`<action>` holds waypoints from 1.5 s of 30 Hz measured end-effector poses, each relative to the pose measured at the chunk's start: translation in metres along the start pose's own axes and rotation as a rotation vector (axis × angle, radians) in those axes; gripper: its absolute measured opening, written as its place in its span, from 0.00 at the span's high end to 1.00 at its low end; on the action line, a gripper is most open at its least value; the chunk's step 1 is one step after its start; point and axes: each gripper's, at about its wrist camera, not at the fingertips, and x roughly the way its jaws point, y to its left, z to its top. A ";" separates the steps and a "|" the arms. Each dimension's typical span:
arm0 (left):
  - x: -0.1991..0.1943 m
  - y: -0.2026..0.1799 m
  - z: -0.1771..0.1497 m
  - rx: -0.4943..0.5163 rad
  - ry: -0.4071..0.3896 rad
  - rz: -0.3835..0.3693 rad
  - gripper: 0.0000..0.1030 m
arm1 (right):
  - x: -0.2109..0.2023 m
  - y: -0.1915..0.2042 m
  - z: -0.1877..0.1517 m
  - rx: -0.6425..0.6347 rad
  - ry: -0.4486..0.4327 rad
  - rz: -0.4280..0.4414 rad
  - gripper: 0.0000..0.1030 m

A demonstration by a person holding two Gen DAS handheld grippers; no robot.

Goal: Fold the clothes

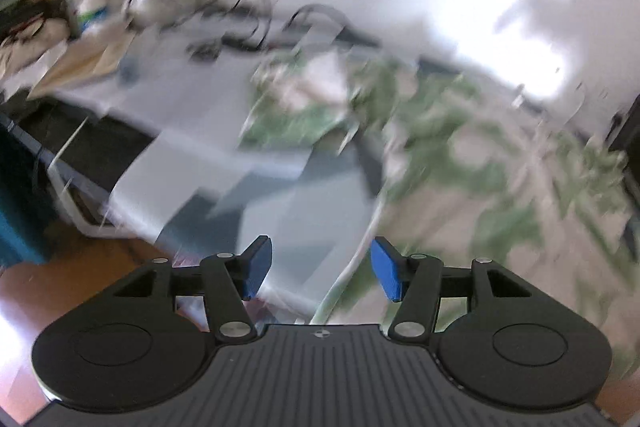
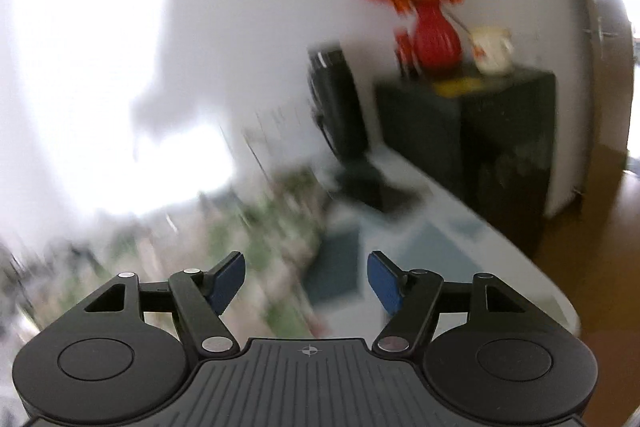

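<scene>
A garment with a green leaf print on a pale ground lies spread over the white table in the left wrist view, badly blurred by motion. My left gripper is open above the garment's near edge, nothing between its blue pads. In the right wrist view the same printed garment shows as a blur at the lower left. My right gripper is open and empty above the table, just right of the cloth.
Cables, bottles and papers crowd the table's far left end. A black stand rises at the table's back. A dark cabinet carries a red vase of orange flowers and a white cup. Wooden floor lies beyond.
</scene>
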 end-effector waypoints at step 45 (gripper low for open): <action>0.223 -0.149 0.050 0.482 0.232 -0.222 0.00 | 0.265 0.125 -0.100 -0.440 0.530 0.016 0.01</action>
